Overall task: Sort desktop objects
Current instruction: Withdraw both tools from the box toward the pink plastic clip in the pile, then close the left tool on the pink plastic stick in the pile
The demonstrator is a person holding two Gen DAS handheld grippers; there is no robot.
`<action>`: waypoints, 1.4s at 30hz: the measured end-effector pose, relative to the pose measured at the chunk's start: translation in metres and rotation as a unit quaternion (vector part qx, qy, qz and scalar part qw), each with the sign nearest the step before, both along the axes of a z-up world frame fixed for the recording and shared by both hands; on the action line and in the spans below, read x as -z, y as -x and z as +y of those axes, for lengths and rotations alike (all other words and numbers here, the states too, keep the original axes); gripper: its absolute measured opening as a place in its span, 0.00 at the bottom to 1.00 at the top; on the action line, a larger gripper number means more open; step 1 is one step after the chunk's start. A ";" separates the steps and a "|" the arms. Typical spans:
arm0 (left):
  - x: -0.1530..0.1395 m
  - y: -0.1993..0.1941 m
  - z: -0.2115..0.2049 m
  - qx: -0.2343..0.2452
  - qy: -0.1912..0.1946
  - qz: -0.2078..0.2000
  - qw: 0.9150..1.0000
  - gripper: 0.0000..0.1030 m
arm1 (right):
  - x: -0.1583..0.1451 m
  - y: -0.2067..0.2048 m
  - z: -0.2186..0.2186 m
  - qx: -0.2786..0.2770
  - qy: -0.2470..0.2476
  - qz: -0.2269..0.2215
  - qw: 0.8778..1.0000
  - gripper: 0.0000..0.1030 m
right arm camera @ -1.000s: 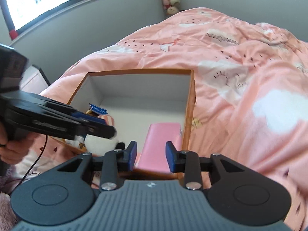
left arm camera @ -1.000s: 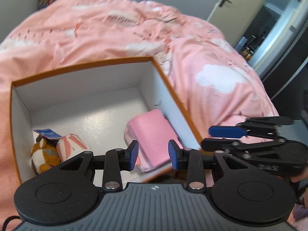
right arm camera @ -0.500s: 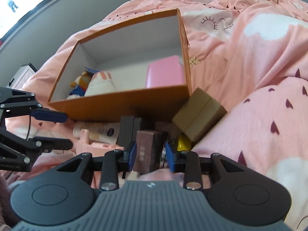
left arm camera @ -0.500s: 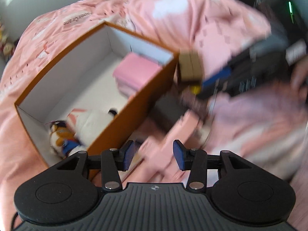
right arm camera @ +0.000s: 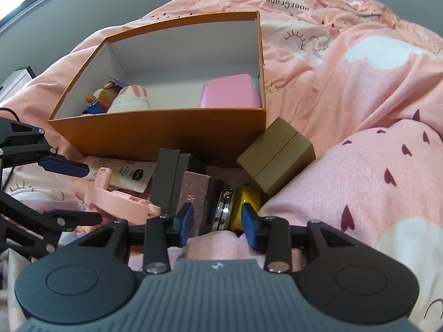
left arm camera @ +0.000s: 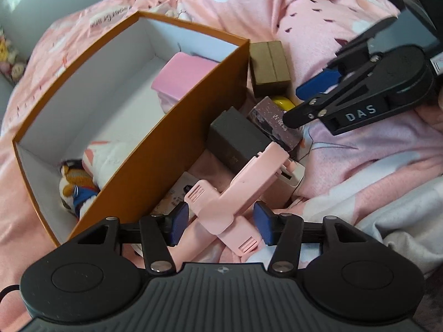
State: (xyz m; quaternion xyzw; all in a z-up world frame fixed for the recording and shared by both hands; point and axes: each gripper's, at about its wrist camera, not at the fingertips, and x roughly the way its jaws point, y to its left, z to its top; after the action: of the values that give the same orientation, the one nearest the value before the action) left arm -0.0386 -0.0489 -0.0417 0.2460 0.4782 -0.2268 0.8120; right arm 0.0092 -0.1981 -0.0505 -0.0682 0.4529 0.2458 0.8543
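Note:
An orange box (left arm camera: 191, 110) (right arm camera: 166, 132) on the pink duvet holds a pink pouch (left arm camera: 185, 77) and plush toys (right arm camera: 110, 99). Loose items lie along its near wall. My left gripper (left arm camera: 221, 222) points down over a pink folding stand (left arm camera: 243, 188). Its jaws are opening, with the stand between the pads and small gaps on both sides. My right gripper (right arm camera: 217, 222) is also opening. It straddles a mauve speckled box (right arm camera: 196, 193), a round metal piece (right arm camera: 224, 207) and a yellow object (right arm camera: 249, 202), and its pads press on none of them.
A dark grey box (right arm camera: 166, 177) and a brown cardboard box (right arm camera: 277, 157) lean by the orange box. A printed sachet (right arm camera: 124, 174) and a white charger (left arm camera: 290, 177) lie near the stand. Rumpled bedding rises on the right.
Both views have dropped from the box's inside to the pile in front of it. The left gripper rolled and came down over the pink stand. Both pairs of jaws stand wider.

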 end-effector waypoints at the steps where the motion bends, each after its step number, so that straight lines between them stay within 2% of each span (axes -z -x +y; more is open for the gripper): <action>1: 0.001 0.002 -0.003 0.004 -0.006 -0.003 1.000 0.59 | 0.001 0.002 0.001 0.001 0.004 -0.006 1.000 0.41; 8: 0.014 0.001 -0.013 0.004 -0.034 0.008 0.999 0.60 | 0.004 0.003 0.002 -0.002 0.007 -0.016 1.000 0.45; 18: 0.027 -0.005 -0.016 0.006 -0.047 0.024 0.999 0.62 | 0.005 0.006 0.005 -0.007 0.005 -0.020 1.000 0.49; 25: 0.023 -0.003 -0.016 0.072 -0.075 0.036 0.994 0.61 | 0.006 0.007 0.005 -0.011 0.006 -0.020 1.000 0.51; 32: 0.029 -0.010 -0.012 0.103 -0.070 0.045 0.991 0.65 | 0.007 0.007 0.006 -0.010 0.002 -0.018 1.000 0.53; 34: 0.030 -0.012 -0.006 0.100 -0.059 0.050 0.992 0.64 | 0.007 0.006 0.005 -0.010 0.000 -0.017 1.000 0.53; 36: 0.029 -0.013 0.000 0.098 -0.053 0.052 0.992 0.53 | 0.008 0.006 0.005 -0.009 -0.002 -0.016 1.000 0.53; 39: 0.029 -0.007 0.001 0.130 -0.089 0.032 0.987 0.46 | 0.008 0.005 0.005 -0.008 -0.003 -0.015 1.000 0.53; 42: 0.027 -0.002 -0.001 0.143 -0.104 0.021 0.984 0.46 | 0.008 0.005 0.005 -0.008 -0.003 -0.014 1.000 0.53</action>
State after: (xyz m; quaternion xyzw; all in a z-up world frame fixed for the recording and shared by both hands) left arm -0.0361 -0.0497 -0.0691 0.3900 0.4756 -0.2950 0.7313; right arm 0.0042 -0.1935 -0.0588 -0.0723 0.4391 0.2531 0.8590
